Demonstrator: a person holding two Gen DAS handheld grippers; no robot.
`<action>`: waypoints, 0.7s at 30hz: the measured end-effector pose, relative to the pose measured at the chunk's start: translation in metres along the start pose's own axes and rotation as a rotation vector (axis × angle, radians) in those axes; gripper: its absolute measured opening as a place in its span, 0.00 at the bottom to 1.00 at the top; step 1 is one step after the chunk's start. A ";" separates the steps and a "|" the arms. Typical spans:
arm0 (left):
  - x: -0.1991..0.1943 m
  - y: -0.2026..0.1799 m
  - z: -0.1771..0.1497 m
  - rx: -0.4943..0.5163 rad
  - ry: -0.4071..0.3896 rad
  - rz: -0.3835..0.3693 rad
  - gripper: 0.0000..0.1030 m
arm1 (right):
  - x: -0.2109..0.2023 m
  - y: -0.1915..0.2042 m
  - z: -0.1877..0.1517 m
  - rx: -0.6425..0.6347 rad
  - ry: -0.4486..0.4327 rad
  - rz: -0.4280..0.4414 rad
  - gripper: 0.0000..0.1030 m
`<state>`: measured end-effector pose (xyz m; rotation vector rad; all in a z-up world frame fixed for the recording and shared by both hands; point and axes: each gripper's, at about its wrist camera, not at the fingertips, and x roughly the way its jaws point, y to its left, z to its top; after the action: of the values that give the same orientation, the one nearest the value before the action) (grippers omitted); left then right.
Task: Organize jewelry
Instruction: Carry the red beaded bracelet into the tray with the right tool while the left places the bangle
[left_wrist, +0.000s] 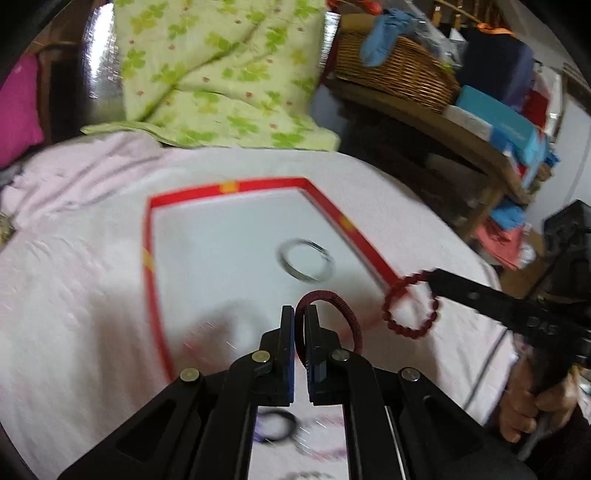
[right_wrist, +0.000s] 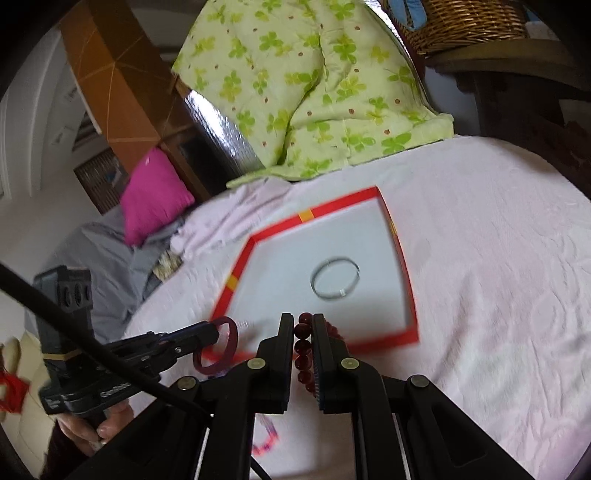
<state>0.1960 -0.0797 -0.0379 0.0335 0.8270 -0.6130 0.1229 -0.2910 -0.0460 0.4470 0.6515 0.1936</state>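
My left gripper is shut on a dark red corded bangle that arcs up and to the right of its fingers. The same bangle hangs from that gripper in the right wrist view. My right gripper is shut on a dark red bead bracelet, whose loop dangles from its tip at the right. Both are held above the near edge of a shallow red-rimmed box lid. A silver bangle lies on its white floor.
The box lid rests on a pale pink bedspread. More jewelry lies blurred under the grippers: a black ring and a pink-red piece. A green floral quilt, a magenta pillow and a wicker basket lie beyond.
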 end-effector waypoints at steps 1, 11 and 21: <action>0.004 0.005 0.005 -0.004 0.001 0.016 0.05 | 0.003 0.001 0.004 0.011 -0.003 0.005 0.10; 0.052 0.063 0.019 -0.069 0.075 0.115 0.05 | 0.103 0.017 0.067 0.093 0.068 0.093 0.10; 0.087 0.086 0.028 -0.068 0.123 0.190 0.05 | 0.193 0.021 0.074 0.149 0.180 0.066 0.10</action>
<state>0.3051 -0.0589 -0.0968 0.0877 0.9512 -0.4070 0.3184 -0.2372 -0.0885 0.5995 0.8316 0.2513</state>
